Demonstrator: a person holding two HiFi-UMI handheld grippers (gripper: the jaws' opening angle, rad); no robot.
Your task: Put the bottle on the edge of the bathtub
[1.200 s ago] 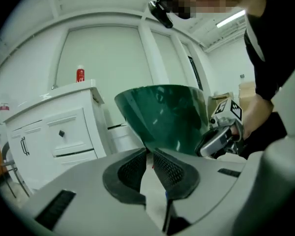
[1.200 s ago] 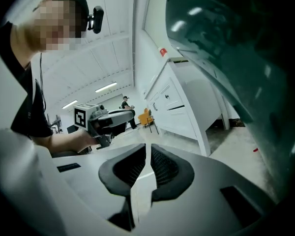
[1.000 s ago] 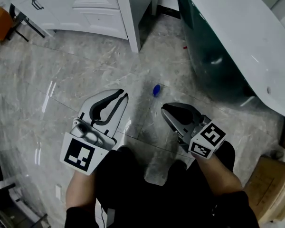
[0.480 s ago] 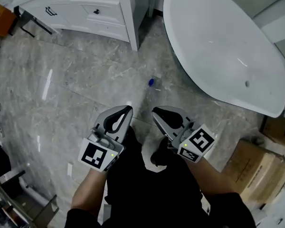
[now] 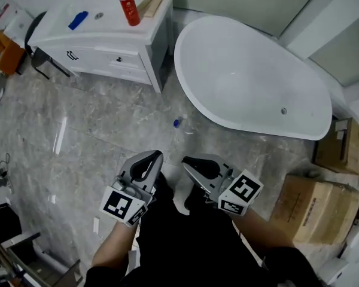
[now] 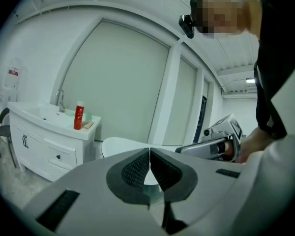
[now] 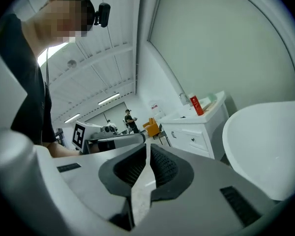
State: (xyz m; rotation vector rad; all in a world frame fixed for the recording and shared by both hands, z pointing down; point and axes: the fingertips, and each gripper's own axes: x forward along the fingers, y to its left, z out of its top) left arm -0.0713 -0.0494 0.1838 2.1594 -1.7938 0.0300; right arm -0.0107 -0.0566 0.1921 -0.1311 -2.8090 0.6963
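Observation:
A small clear bottle with a blue cap [image 5: 178, 124] lies on the grey floor beside the near left side of the white bathtub [image 5: 245, 94]. My left gripper [image 5: 157, 155] and right gripper [image 5: 185, 162] hover close to my body, side by side, well short of the bottle. In the left gripper view the left gripper [image 6: 150, 151] has its pads pressed together with nothing between them. The right gripper [image 7: 147, 149] is likewise shut and empty. The bathtub [image 6: 118, 144] shows ahead of the left jaws, and the bathtub [image 7: 270, 146] fills the right of the right gripper view.
A white vanity [image 5: 102, 46] stands left of the tub, carrying a red bottle [image 5: 128, 8] and a blue object [image 5: 78, 20]. Cardboard boxes [image 5: 311, 205] sit on the floor at right. An orange chair [image 5: 3, 49] is at the far left.
The head view has swung up, bringing the whole tub and the vanity top into sight. Both grippers have drawn closer together and the left jaws have closed.

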